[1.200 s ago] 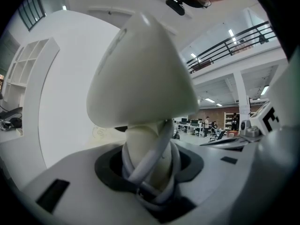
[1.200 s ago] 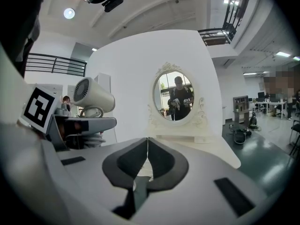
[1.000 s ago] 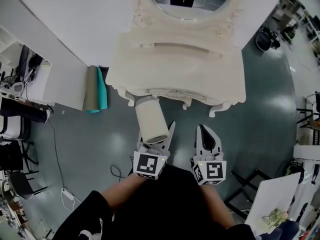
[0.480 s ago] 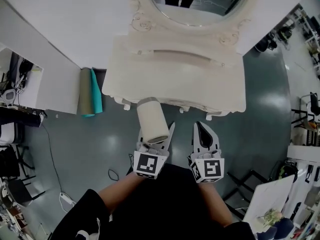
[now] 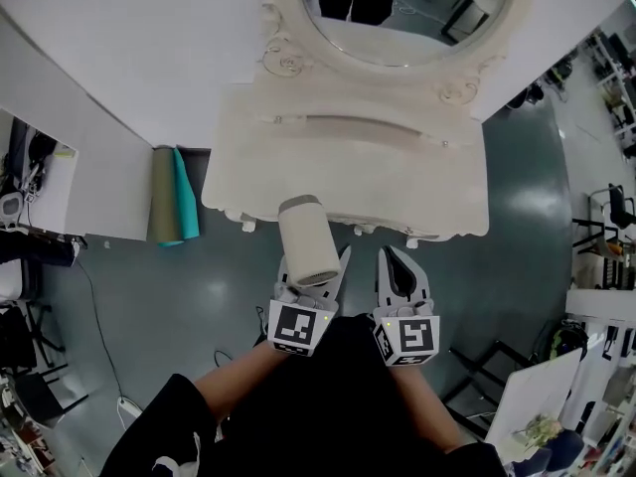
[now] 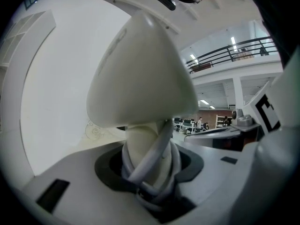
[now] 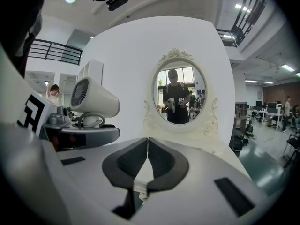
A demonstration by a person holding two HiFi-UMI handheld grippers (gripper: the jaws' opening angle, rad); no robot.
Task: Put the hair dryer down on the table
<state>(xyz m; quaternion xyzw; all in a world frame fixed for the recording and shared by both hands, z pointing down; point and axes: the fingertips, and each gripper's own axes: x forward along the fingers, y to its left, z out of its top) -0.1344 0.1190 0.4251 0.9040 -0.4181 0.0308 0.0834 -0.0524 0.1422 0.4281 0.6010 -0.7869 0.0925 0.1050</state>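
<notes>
The left gripper [image 5: 313, 258] has its jaws part-way open and clamped on the handle of the hair dryer [image 5: 306, 241], with the cord [image 6: 157, 149] wound round that handle and caught between the pads too. The cream barrel sticks out level toward the far side, its front end just reaching the near edge of the white dressing table [image 5: 348, 162]; the rest of it hangs over the floor, so nothing is set down yet. Just to the right, the right gripper [image 5: 390, 254] hovers with its jaws pressed together and nothing in them. To my eye, the job now is to carry the dryer farther in over the bare tabletop, well short of the raised back ledge and the oval mirror [image 5: 397, 13], then lower it until the barrel lies on its side. With that cord bundled on the handle it probably won't stand upright. The jaws should part only once the table takes the weight, and back out straight so the cord doesn't snag.
</notes>
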